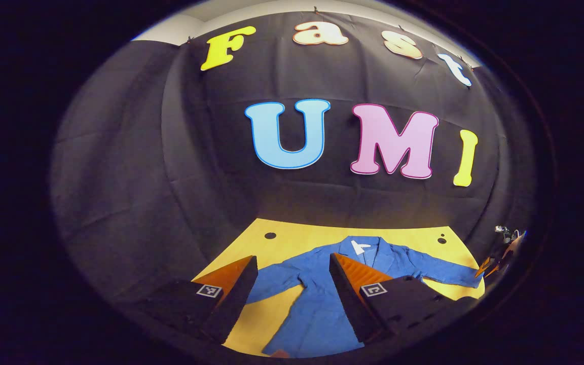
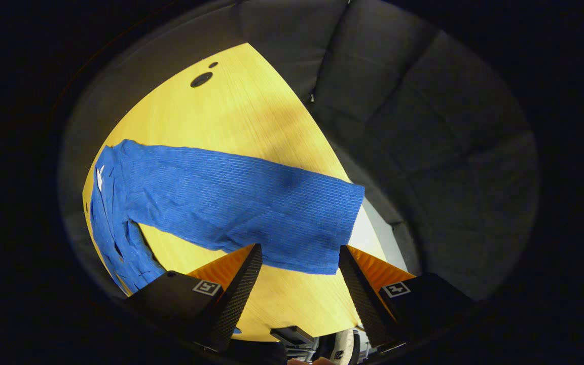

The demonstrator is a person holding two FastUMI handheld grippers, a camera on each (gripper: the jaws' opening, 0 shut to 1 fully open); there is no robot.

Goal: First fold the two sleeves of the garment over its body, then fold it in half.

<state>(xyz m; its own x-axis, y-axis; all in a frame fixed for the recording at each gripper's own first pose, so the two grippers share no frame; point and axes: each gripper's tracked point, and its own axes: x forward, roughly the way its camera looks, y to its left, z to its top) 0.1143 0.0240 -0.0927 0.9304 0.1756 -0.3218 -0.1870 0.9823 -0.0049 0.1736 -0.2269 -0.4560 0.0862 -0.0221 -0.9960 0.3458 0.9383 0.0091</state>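
Left gripper view opens wide on the booth, and there is the blue garment (image 1: 322, 299) lying flat on the yellow wooden table (image 1: 292, 241), collar at the far end with a small white tag (image 1: 358, 247) showing inside the neck. Both sleeves are spread out to the sides, neither one folded over the body. The left gripper (image 1: 292, 276) hangs above the near part of the table, jaws spread apart with nothing between them, the garment's body and one sleeve showing through the gap. Two dark round holes (image 1: 270, 235) sit in the tabletop near the far edge. Off at the right rim of this view there is a small glimpse of the other gripper, too small to read.

Over to the right gripper view, and it looks down along one sleeve (image 2: 241, 208) stretched flat across the wood, the cuff end lying close in front of the right gripper (image 2: 299, 263). Jaws are spread here too, one finger on each side of the cuff end, and I cannot tell whether the tips touch the cloth. The body of the garment bunches at the left edge of this view, the white tag just visible there. Dark holes in the table show beyond the sleeve
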